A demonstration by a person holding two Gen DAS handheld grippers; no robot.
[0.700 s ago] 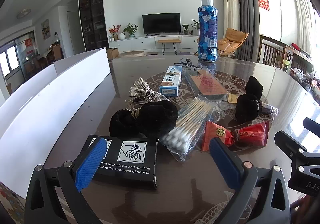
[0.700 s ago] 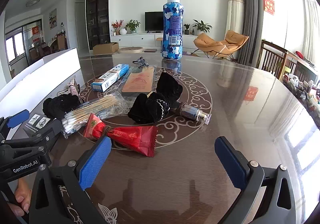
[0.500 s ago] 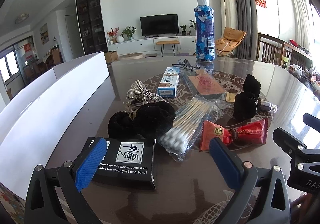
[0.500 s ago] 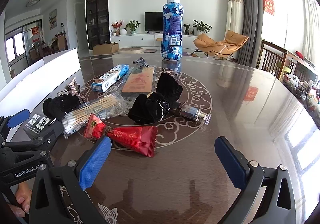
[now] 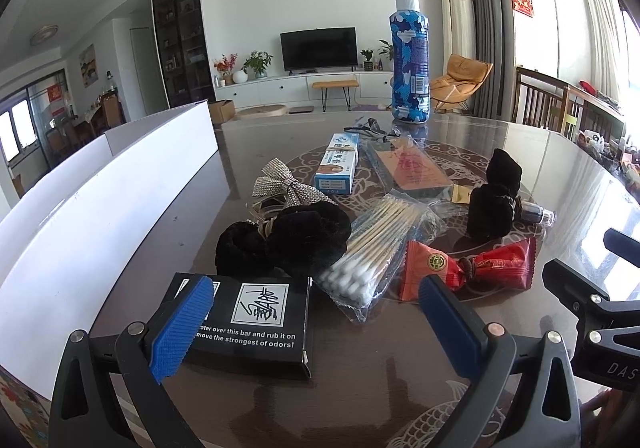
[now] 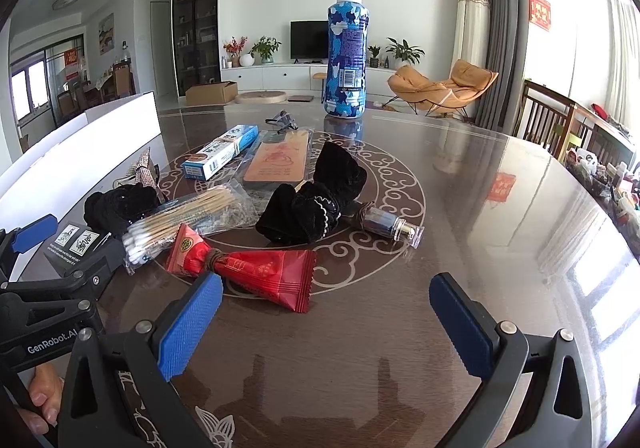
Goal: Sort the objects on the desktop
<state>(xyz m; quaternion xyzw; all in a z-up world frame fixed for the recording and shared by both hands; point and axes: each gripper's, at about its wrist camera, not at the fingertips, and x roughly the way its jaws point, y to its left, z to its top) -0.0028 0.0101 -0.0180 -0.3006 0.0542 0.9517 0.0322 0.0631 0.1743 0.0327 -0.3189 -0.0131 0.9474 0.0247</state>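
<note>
Loose items lie on a dark glossy table (image 6: 460,188). A black box (image 5: 256,320) lies nearest my left gripper (image 5: 316,324), which is open and empty, its left pad over the box's corner. Beyond are black scrunchies (image 5: 296,240), a cotton swab bag (image 5: 380,244), a red packet (image 5: 472,268), a silver bow (image 5: 280,184) and a toothpaste box (image 5: 338,164). My right gripper (image 6: 324,328) is open and empty, just short of the red packet (image 6: 260,272). A black velvet pouch (image 6: 316,200) and small glass bottle (image 6: 388,226) lie further on.
A tall blue camouflage bottle (image 6: 347,56) stands at the far side. A flat orange pack (image 6: 280,164) lies beside the toothpaste box (image 6: 220,158). A white board wall (image 5: 100,184) runs along the table's left. Chairs (image 6: 548,120) stand at the right.
The left gripper has tilted and drawn back slightly, so the scene sits a little lower and further off. The right gripper has barely moved. Both stay open.
</note>
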